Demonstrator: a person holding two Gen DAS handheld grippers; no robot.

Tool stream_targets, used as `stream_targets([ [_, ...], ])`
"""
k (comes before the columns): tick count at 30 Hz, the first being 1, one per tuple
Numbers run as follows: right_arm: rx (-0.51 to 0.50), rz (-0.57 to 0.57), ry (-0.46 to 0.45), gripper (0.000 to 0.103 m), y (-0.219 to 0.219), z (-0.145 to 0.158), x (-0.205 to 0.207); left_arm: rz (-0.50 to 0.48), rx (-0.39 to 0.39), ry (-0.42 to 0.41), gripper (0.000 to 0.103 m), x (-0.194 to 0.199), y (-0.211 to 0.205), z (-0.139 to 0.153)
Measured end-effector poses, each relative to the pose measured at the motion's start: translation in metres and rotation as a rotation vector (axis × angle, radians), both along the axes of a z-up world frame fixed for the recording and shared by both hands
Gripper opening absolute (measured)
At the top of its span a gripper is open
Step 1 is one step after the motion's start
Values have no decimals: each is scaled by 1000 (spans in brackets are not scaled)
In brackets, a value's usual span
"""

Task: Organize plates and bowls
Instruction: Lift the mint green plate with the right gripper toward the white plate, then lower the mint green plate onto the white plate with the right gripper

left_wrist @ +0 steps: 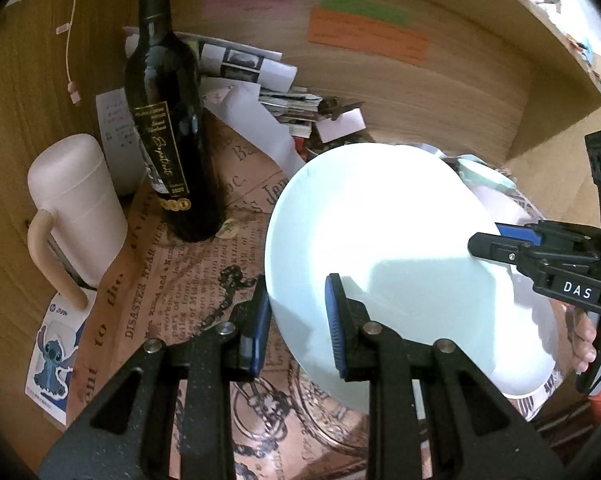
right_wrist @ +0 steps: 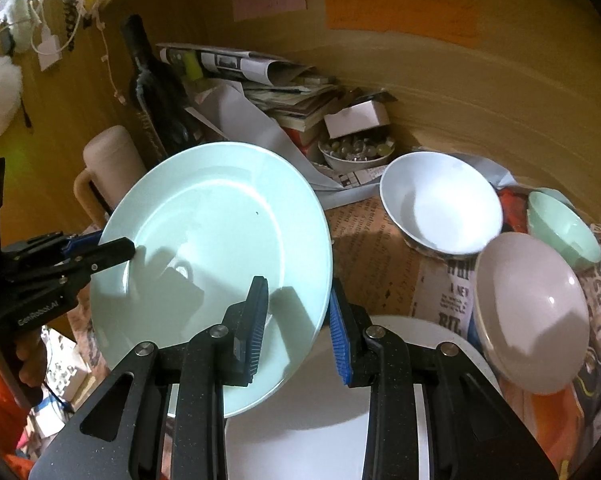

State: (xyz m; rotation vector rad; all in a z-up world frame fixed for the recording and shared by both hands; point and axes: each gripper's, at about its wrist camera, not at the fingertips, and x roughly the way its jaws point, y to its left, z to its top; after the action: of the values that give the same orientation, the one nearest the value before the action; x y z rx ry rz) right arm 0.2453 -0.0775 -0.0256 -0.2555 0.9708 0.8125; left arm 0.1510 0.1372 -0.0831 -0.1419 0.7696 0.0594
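Observation:
A pale green plate (left_wrist: 384,256) is held tilted above the table; it also shows in the right wrist view (right_wrist: 216,248). My left gripper (left_wrist: 298,322) straddles its near-left rim with jaws apart, one pad on each side. My right gripper (right_wrist: 298,322) straddles its right rim the same way, jaws apart. Whether the pads press the plate cannot be told. The right gripper also shows in the left wrist view (left_wrist: 488,240), the left gripper in the right wrist view (right_wrist: 112,248). A white plate (right_wrist: 320,420) lies under the right gripper. A white bowl (right_wrist: 440,204), a pinkish bowl (right_wrist: 532,312) and a green bowl (right_wrist: 560,228) sit at right.
A dark wine bottle (left_wrist: 164,120) and a pink lidded mug (left_wrist: 76,208) stand at the left. Piled papers and books (right_wrist: 284,92) and a small bowl of marbles (right_wrist: 356,152) lie at the back. A wooden wall (right_wrist: 460,100) curves behind. Printed newspaper (left_wrist: 188,280) covers the table.

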Motion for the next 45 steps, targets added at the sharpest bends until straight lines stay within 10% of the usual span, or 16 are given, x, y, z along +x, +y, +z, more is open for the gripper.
stream_targets([
  [45, 6, -297, 46, 27, -140, -34, -29, -244, -13, 114, 26, 15, -123, -38],
])
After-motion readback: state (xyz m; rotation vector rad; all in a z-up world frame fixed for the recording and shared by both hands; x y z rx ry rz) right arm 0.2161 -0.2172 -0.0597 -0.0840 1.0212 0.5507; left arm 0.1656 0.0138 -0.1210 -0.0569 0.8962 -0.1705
